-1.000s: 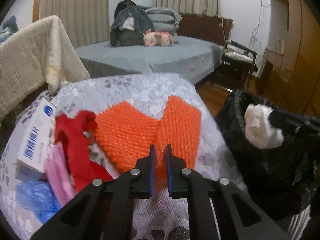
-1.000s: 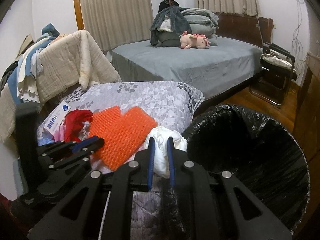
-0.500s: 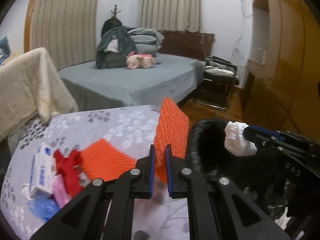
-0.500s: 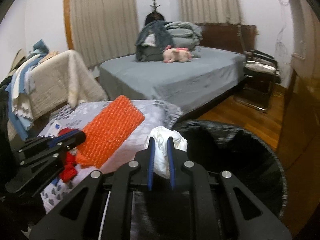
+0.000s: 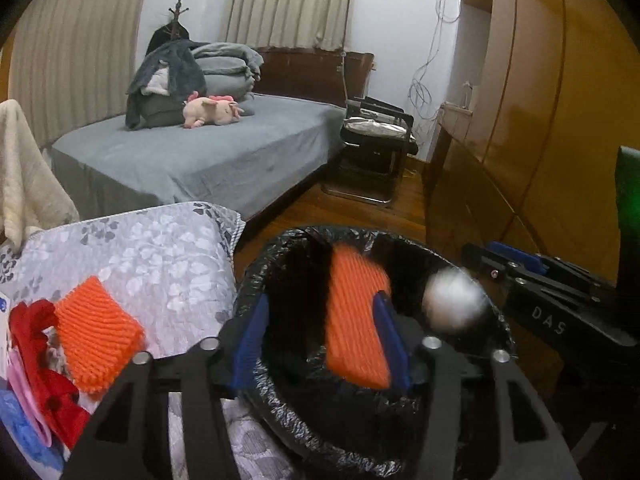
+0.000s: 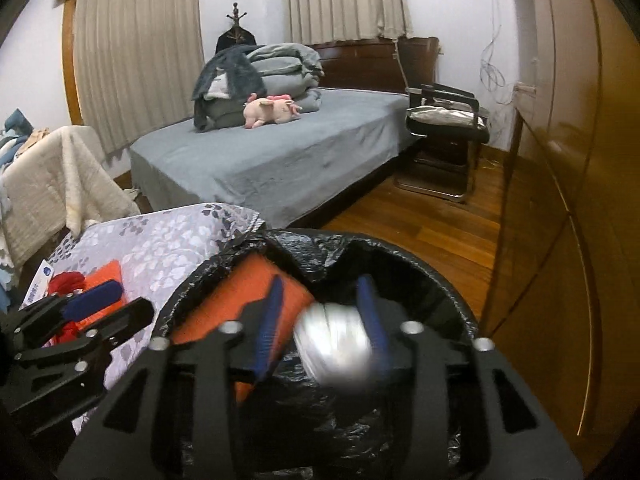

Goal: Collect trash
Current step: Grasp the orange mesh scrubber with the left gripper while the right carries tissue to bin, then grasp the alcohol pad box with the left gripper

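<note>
Trash left on the table, an orange pad (image 5: 98, 334), lies left of the left tongs (image 5: 324, 344), the nearer pair; both tongs (image 6: 324, 322) gape wide over the bin (image 5: 256, 280).

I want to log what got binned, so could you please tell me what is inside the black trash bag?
Inside the black trash bag: an orange mesh piece and a blurred white wad. The bottom is dark and partly hidden by the claws.

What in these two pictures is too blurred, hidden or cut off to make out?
- White lump, both views: motion blur hides what it is.
- Bin bottom, both views: too dark.
- Box print, right view: too small.
- Blue item, left view: cut by edge.
</note>
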A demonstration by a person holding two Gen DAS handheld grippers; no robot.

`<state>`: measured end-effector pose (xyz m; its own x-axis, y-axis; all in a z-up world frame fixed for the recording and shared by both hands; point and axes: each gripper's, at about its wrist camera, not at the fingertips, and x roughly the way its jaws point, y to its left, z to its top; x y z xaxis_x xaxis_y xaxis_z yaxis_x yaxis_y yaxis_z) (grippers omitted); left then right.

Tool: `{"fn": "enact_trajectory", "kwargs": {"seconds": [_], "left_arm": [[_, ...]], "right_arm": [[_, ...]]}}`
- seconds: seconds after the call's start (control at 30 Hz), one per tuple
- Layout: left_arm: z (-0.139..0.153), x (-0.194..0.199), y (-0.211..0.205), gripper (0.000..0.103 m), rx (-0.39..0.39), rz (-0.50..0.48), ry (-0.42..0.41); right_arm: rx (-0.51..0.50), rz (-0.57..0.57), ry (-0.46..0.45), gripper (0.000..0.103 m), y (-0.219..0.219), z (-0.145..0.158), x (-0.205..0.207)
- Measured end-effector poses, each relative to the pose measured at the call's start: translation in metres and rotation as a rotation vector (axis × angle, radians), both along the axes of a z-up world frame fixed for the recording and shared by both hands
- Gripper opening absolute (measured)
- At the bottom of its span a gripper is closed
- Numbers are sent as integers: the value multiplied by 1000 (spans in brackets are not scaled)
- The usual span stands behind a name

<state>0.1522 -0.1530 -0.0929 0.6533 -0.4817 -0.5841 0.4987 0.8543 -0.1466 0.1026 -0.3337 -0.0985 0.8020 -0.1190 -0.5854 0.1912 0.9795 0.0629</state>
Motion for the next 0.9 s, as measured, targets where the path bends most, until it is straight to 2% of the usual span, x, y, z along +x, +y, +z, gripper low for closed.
{"fn": "enact_trajectory", "kwargs": {"seconds": [0.03, 0.1, 0.13, 0.2, 0.23, 0.4, 0.63, 0.73, 0.9], "left_arm": [[-1, 0, 2, 57, 5, 6, 0], [0, 0, 15, 63, 10, 40, -11], [0, 0, 20, 68, 12, 56, -16], [1, -1, 38, 75, 19, 110, -35], [2, -1, 46, 78, 22, 134, -40], [6, -5, 102, 83, 48, 282, -77], [12, -15, 180, 83, 127, 496, -142], [8, -11, 209, 83, 151, 567, -128], [-6, 0, 246, 83, 155, 632, -76]], "right_arm": [[-3, -2, -3, 52, 1, -1, 0], [-8, 2, -10, 69, 3, -2, -1], [-12, 5, -17, 74, 6, -2, 0], [-21, 13, -32, 90, 14, 1, 3], [-23, 19, -38, 92, 18, 1, 4], [2, 106, -50, 95, 57, 7, 19], [6, 263, -63, 95, 128, 9, 43], [11, 322, -60, 95, 157, 7, 55], [6, 382, -49, 95, 195, -3, 73]]}}
